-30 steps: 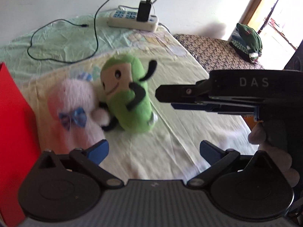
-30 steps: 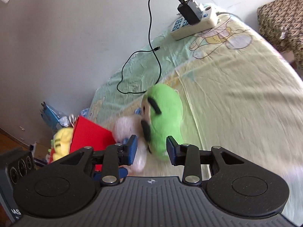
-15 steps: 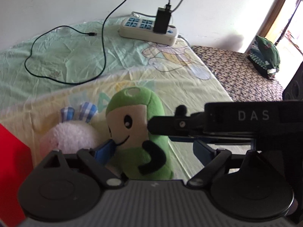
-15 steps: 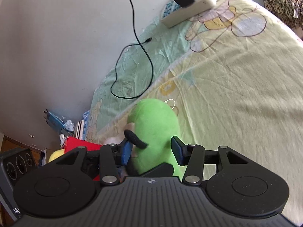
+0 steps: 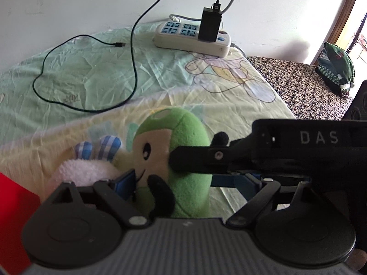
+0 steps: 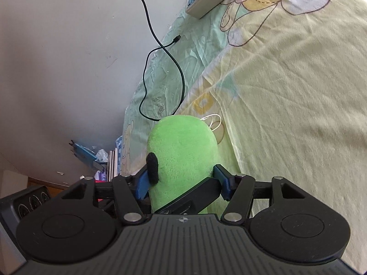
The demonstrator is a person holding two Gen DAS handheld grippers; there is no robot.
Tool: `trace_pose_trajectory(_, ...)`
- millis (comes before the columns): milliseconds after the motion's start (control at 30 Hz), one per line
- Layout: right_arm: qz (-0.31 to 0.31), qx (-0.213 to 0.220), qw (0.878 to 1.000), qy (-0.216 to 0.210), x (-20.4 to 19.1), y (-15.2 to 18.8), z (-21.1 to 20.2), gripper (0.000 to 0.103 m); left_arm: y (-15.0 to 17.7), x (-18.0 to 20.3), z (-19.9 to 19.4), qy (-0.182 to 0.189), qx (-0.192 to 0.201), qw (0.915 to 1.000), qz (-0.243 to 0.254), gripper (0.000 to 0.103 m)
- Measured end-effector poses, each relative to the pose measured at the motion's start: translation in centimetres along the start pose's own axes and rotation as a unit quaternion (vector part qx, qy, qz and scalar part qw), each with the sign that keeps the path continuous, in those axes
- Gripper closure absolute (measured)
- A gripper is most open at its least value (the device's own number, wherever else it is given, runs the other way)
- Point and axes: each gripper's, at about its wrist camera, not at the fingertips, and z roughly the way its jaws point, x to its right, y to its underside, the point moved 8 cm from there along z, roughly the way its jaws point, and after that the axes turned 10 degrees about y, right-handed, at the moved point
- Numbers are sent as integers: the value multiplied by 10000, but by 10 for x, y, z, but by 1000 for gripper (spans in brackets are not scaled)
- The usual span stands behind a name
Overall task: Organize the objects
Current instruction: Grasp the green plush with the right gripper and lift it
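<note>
A green plush toy [image 5: 183,142] with a cream face and black arms lies on the bedsheet [image 5: 91,73], against a white plush [image 5: 84,171] with checked blue ears. My left gripper [image 5: 186,183] is open wide, with the green plush between its blue pads. In the right wrist view my right gripper [image 6: 182,182] is open part-way, its pads at the two sides of the green plush [image 6: 183,151]. One of its black fingers [image 5: 195,160] lies across the plush's face in the left wrist view. The plush's lower part is hidden behind the gripper bodies.
A red box [image 5: 13,206] stands at the left edge. A power strip [image 5: 192,39] with a black charger and a looping black cable [image 5: 133,45] lies at the head of the bed. To the right is a patterned seat [image 5: 298,84] with folded clothes [image 5: 337,68].
Both grippers have moved in on the green plush, which now sits between each pair of fingers. The right gripper's fingers have spread wider; the left gripper's opening is unchanged.
</note>
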Motion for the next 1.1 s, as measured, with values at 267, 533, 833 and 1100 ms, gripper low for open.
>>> trace_pose_trajectory(267, -267, 70, 9996, 62, -5, 12, -21, 47, 8, 14, -16, 273, -58, 9995, -110, 20)
trace_pose_trajectory(533, -347, 83, 9992, 169, -5, 46, -47, 47, 34, 36, -40, 393, -133, 9991, 19, 21)
trace_pose_trajectory(833, -533, -51, 9984, 174, -16, 88, -64, 47, 71, 49, -74, 390, -112, 9992, 61, 21)
trace_pose_trajectory(1100, -939, -332, 9950, 3, -41, 126, -69, 47, 100, 48, -115, 233, 40, 9996, 158, 21)
